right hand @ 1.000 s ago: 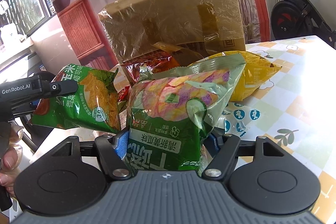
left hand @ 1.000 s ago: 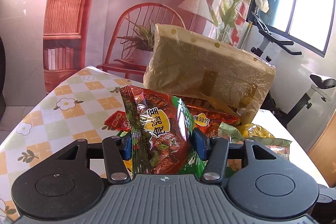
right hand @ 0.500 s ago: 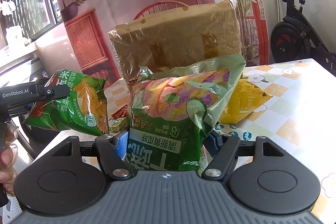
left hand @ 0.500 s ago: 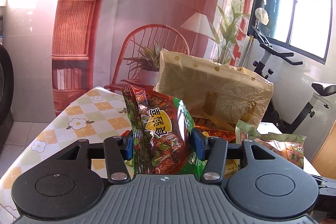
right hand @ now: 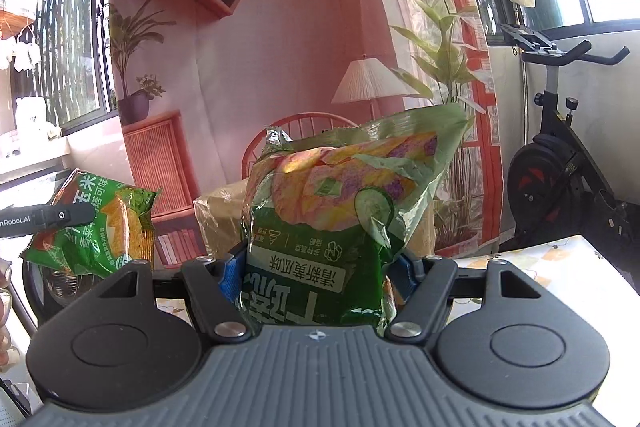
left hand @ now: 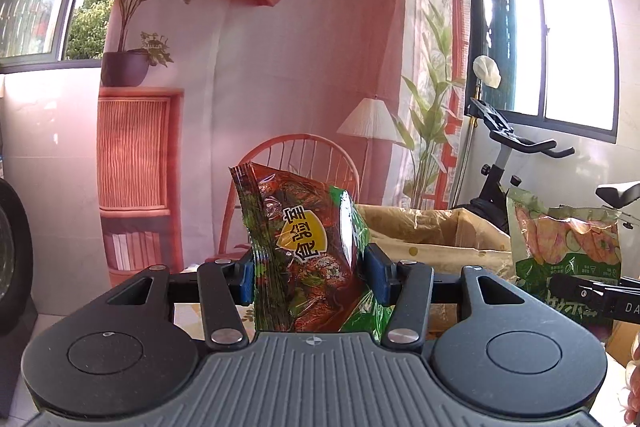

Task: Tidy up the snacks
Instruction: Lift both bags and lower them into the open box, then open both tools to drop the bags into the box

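Pink backdrop and a high shelf fill the left wrist view, where a second ago the checked table did: both bags have been lifted well above it, so I judge the carry toward the box [left hand: 432, 231] is under way. Left gripper [left hand: 310, 277] is clamped on the red bag [left hand: 304, 251], its long axis upright, sealed top edge up. In the right wrist view, the right gripper [right hand: 316, 277] pinches the green bag [right hand: 340, 211], also upright, leaning right; table [right hand: 552, 259] lies below.
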`<action>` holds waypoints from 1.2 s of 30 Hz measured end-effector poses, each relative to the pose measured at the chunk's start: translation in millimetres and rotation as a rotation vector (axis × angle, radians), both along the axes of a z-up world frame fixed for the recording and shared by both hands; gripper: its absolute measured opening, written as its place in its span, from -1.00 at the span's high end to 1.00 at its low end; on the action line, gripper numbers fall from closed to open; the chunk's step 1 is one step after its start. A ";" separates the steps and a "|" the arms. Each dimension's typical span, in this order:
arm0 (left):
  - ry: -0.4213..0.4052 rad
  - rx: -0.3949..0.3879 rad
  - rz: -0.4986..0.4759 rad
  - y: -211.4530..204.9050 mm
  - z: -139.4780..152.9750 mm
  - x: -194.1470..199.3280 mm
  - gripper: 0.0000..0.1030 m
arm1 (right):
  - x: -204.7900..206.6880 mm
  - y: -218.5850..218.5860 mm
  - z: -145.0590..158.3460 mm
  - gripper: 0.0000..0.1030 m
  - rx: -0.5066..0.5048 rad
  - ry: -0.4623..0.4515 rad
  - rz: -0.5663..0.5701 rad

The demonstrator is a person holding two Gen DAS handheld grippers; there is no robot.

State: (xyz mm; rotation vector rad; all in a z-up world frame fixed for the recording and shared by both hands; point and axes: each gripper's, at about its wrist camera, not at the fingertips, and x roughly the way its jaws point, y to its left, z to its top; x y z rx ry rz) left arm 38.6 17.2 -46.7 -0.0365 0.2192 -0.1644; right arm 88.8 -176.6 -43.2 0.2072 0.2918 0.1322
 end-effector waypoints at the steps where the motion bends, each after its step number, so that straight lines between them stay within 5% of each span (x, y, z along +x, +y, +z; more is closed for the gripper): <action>1: -0.004 0.004 -0.005 -3.3 3.6 4.9 -0.06 | 6.0 -3.4 6.2 -0.38 -0.006 -0.014 -0.004; 19: -0.042 0.082 -0.054 -51.9 56.2 126.0 -0.06 | 145.3 -16.0 42.2 -0.38 -0.165 -0.067 -0.012; 28: 0.100 0.167 -0.109 -82.7 27.2 197.9 -0.10 | 214.0 -7.2 7.2 -0.39 -0.203 0.118 0.025; 36: 0.177 0.093 -0.115 -66.8 11.5 212.3 -0.35 | 218.0 -11.6 -3.2 -0.57 -0.128 0.194 0.029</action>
